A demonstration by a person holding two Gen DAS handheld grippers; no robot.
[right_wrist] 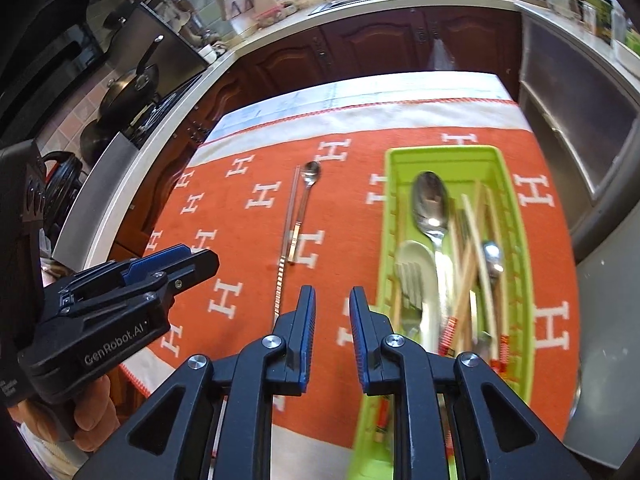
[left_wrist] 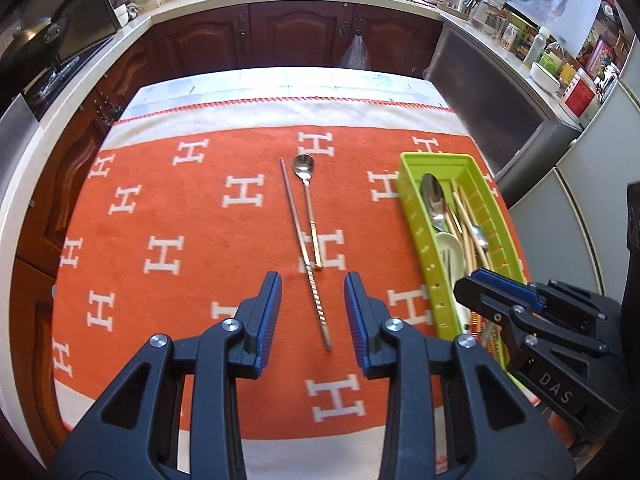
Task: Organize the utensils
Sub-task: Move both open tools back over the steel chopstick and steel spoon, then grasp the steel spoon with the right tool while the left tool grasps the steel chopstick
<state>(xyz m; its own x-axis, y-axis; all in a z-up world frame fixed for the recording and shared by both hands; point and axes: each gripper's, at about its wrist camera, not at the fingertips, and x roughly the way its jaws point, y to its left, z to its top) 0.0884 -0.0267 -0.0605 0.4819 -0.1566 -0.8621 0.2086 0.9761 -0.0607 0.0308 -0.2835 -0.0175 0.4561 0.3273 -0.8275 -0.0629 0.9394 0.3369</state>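
**Both tongs empty above the orange cloth**

Kitchen cabinets of dark wood ring the bench (left_wrist: 224, 84), which wears an orange cloth (left_wrist: 200, 280) patterned with white H letters. From my left wrist view, the left tongs (left_wrist: 313, 284) stand spread wide with nothing between the blue pads, poised above the near end of a long metal chopstick (left_wrist: 306, 256). That chopstick lies on the cloth, running away from me, and a slim long-handled spoon (left_wrist: 309, 204) lies just beside it, bowl at the far end, the two touching or nearly so along their shafts. My right tongs (right_wrist: 333, 294) are parted more narrowly and hold nothing; they sit over the cloth near the left wall of the green tray (right_wrist: 516, 216). Inside the tray I see a large steel spoon (right_wrist: 431, 204), a white spoon (right_wrist: 416, 276), a fork and several wooden chopsticks (right_wrist: 474, 232) heaped lengthwise. The tray rests toward the right side of the bench.
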